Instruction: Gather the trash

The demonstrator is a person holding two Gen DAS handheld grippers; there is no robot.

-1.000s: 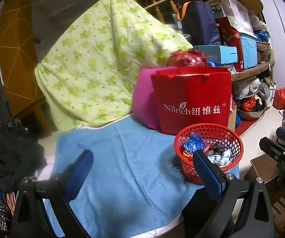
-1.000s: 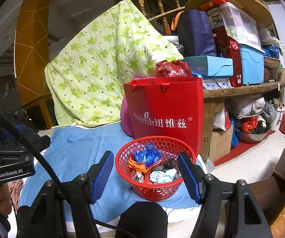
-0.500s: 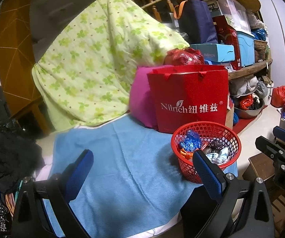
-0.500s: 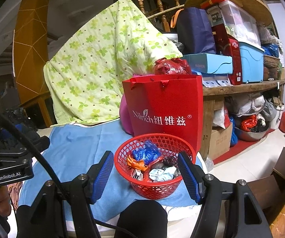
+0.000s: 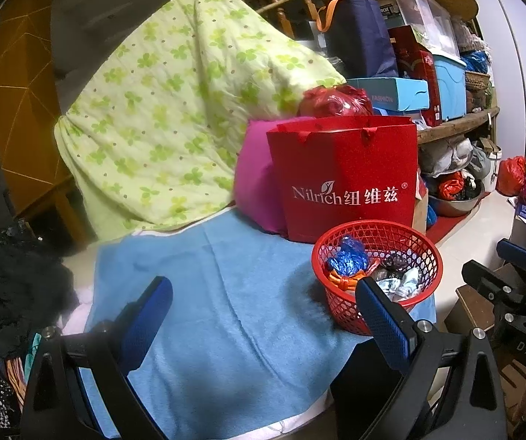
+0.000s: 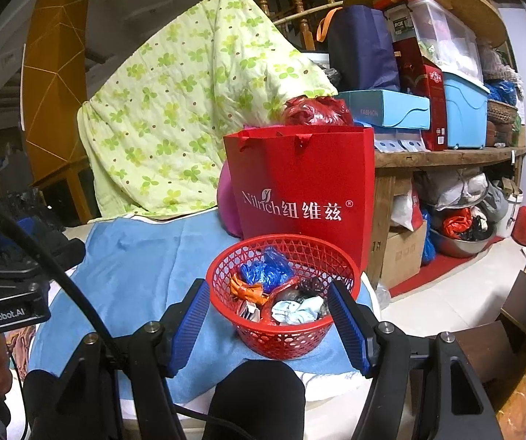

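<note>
One blue towel (image 6: 142, 256) covers the counter and looks bare, so I'd say the trash is all in. One red basket (image 6: 281, 333) sits at its right front corner holding roughly five crumpled wrappers (image 6: 263, 271). Two tongs, left tongs (image 5: 259, 315) and right tongs (image 6: 268, 326), both spread and empty; keep them back, don't bump it

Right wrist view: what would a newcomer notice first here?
First the red paper bag with white lettering, standing on the blue towel. Right in front of it sits a red basket full of crumpled wrappers, framed by the open right gripper. Behind, a green flowered quilt hangs from the railing.
</note>
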